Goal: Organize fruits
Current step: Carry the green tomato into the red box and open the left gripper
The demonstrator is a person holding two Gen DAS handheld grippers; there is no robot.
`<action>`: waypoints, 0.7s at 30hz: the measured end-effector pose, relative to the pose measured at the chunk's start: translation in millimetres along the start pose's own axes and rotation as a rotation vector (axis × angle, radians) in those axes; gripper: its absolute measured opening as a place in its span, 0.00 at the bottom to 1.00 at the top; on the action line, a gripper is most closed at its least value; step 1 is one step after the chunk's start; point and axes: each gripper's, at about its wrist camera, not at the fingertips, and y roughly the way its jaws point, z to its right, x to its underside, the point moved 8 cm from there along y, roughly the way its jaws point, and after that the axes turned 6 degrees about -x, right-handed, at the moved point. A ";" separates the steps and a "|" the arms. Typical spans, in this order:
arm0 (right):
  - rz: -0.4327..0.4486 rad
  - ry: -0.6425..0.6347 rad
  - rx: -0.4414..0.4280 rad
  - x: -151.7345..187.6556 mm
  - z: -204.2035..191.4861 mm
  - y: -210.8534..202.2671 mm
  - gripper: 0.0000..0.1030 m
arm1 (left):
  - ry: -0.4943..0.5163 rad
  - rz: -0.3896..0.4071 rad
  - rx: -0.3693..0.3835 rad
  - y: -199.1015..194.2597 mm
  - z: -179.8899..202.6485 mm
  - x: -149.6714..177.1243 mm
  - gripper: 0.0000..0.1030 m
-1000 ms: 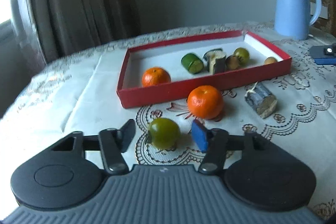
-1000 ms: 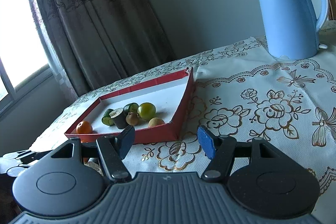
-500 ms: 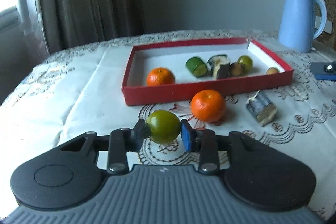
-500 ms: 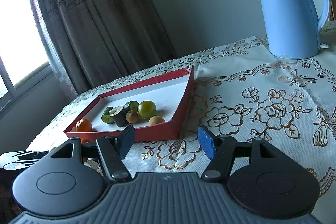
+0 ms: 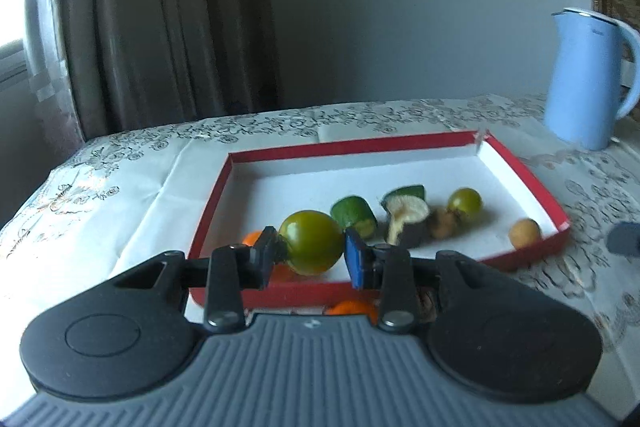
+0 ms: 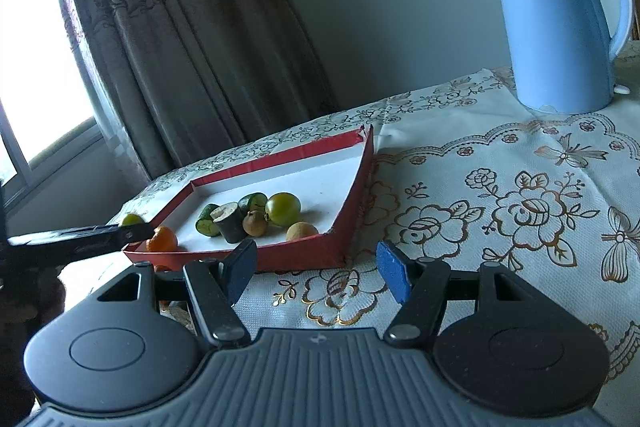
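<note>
My left gripper (image 5: 310, 253) is shut on a green round fruit (image 5: 311, 242) and holds it in the air over the near edge of the red tray (image 5: 520, 167). The tray holds an orange (image 5: 252, 238), a green cucumber piece (image 5: 354, 213), a dark cut piece (image 5: 406, 217), a second green fruit (image 5: 465, 201) and a small tan fruit (image 5: 524, 233). Another orange (image 5: 352, 307) lies on the table under the gripper, mostly hidden. My right gripper (image 6: 316, 269) is open and empty right of the tray (image 6: 352, 211). The held fruit (image 6: 131, 219) shows at that view's left.
A light blue kettle (image 5: 588, 79) stands at the back right of the table (image 6: 568, 15). A lace tablecloth (image 6: 500, 195) covers the table. A curtain (image 5: 160, 15) hangs behind the table. The other gripper's dark arm (image 6: 80, 239) reaches in from the left.
My left gripper closed on the green fruit, lifted it off the tablecloth and carried it forward over the tray's near edge. My right gripper stayed open and nearly still.
</note>
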 end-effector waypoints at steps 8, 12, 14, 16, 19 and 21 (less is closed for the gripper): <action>-0.001 -0.005 -0.011 -0.6 -2.7 -0.3 0.64 | -0.085 0.021 -0.048 18.3 -5.5 -9.0 0.53; -0.001 0.003 -0.004 -0.7 -0.5 0.3 0.64 | -0.085 0.067 -0.094 4.9 -13.0 -12.5 0.77; 0.003 0.006 0.004 -1.1 1.6 0.0 0.64 | -0.070 0.067 -0.109 -2.7 -15.0 -10.8 0.77; 0.009 0.004 0.010 -1.9 1.9 -0.9 0.64 | -0.075 0.050 -0.112 -12.6 -17.9 -3.5 0.80; 0.022 -0.001 0.018 -2.9 3.0 -2.5 0.64 | -0.094 0.026 -0.107 -30.0 -22.2 14.5 0.85; 0.032 -0.002 0.028 -3.2 4.6 -3.8 0.64 | -0.100 0.027 -0.114 -42.5 -25.8 25.8 0.87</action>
